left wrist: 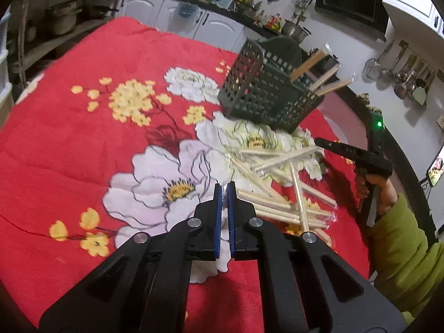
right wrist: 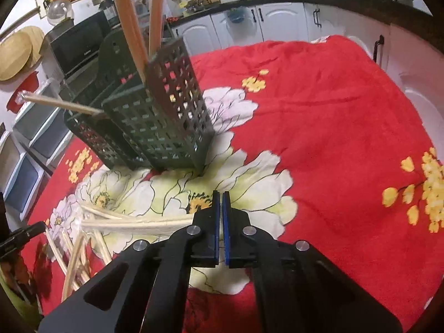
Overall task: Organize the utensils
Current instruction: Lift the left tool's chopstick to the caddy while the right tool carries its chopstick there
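A dark green slotted utensil basket (left wrist: 263,94) (right wrist: 155,127) stands on the red flowered cloth (left wrist: 83,138), with a few wrapped chopsticks (left wrist: 327,80) (right wrist: 130,33) poking out of it. A loose pile of pale chopsticks in clear wrappers (left wrist: 277,194) (right wrist: 125,223) lies on the white flowers in front of it. My left gripper (left wrist: 224,188) (right wrist: 36,227) is shut at the pile's left edge, and I see nothing between its pads. My right gripper (right wrist: 222,195) (left wrist: 319,141) is shut beside the pile's far end. A chopstick ends close by its tip.
A hand in a green sleeve (left wrist: 399,238) holds the right gripper. White cabinets (right wrist: 277,22) and a dark counter with pots run behind the table. Ladles hang on the wall (left wrist: 402,75). The cloth's right half (right wrist: 333,138) is bare.
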A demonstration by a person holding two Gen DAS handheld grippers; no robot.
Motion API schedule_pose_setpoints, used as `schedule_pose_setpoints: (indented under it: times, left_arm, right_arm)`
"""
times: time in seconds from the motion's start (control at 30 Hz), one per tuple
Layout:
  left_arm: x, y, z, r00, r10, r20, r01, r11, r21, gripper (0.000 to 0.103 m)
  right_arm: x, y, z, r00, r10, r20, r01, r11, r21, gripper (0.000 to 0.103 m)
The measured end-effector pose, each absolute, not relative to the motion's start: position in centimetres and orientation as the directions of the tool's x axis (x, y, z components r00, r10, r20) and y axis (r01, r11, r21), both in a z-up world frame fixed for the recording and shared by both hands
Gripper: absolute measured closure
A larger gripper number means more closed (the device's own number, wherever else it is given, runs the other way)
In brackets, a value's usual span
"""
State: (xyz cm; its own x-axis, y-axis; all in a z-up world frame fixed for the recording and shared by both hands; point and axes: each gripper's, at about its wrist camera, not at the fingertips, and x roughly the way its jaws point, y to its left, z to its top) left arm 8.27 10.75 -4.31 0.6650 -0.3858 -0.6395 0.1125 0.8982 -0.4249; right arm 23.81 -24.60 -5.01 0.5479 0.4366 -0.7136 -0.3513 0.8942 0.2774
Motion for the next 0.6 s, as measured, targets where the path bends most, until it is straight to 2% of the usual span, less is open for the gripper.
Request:
schedule_pose_setpoints:
  times: [0.6]
  left_arm:
    - [11.4, 8.0, 4.3, 0.767, -0.413, -0.491, 0.256, 0.899, -0.357, 0.101]
  right_arm:
    - [18.3, -23.2, 7.1, 0.709, 0.496, -0.501, -0.485, 0.859, 0.165, 0.101]
